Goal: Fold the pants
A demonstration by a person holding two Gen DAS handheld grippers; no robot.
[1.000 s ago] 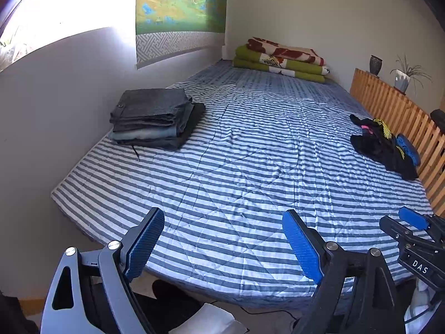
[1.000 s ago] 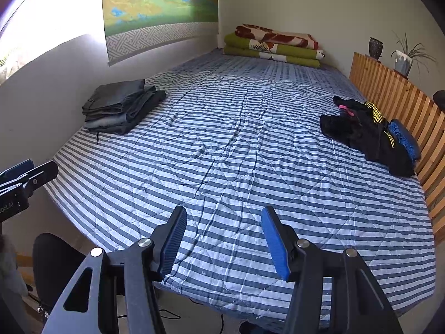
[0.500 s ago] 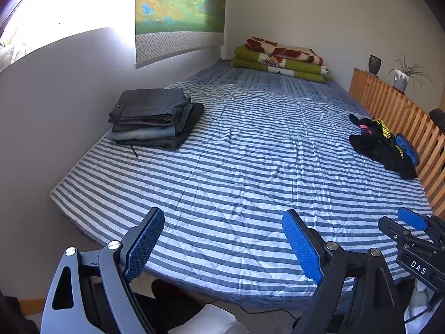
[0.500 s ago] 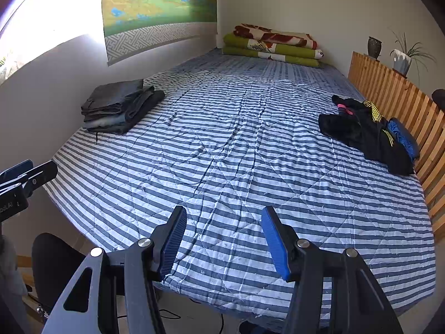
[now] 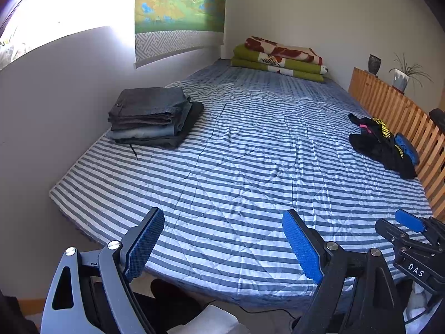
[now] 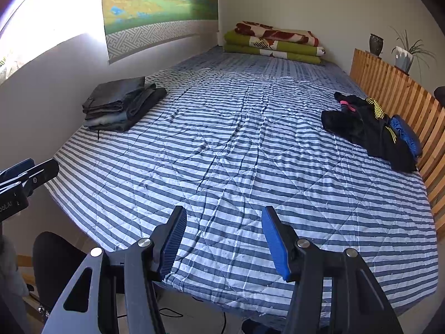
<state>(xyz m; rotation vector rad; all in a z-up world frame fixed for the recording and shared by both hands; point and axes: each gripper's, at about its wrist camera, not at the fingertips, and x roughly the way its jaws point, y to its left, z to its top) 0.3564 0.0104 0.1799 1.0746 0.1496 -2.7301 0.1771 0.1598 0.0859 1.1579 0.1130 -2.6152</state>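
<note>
A crumpled black garment point(image 5: 381, 144) point(image 6: 367, 130) with yellow and pink trim lies at the right side of the striped bed point(image 5: 250, 153) point(image 6: 236, 144), beside the wooden slat rail. A stack of folded dark and grey pants point(image 5: 153, 117) point(image 6: 119, 105) sits at the left by the wall. My left gripper point(image 5: 222, 242) hovers open over the bed's near edge with nothing between its blue pads. My right gripper point(image 6: 224, 239) is open too, empty, above the near edge. Each gripper shows at the border of the other's view.
Folded green and red blankets point(image 5: 278, 61) point(image 6: 272, 43) lie at the far end. A wooden slat rail point(image 5: 395, 111) point(image 6: 397, 91) runs along the right, with a vase point(image 6: 376, 44) and a potted plant point(image 6: 403, 55) on top. A blue item point(image 6: 406, 136) lies by the garment.
Both views have shifted very slightly; the grippers stay open and empty and nothing on the bed has moved.
</note>
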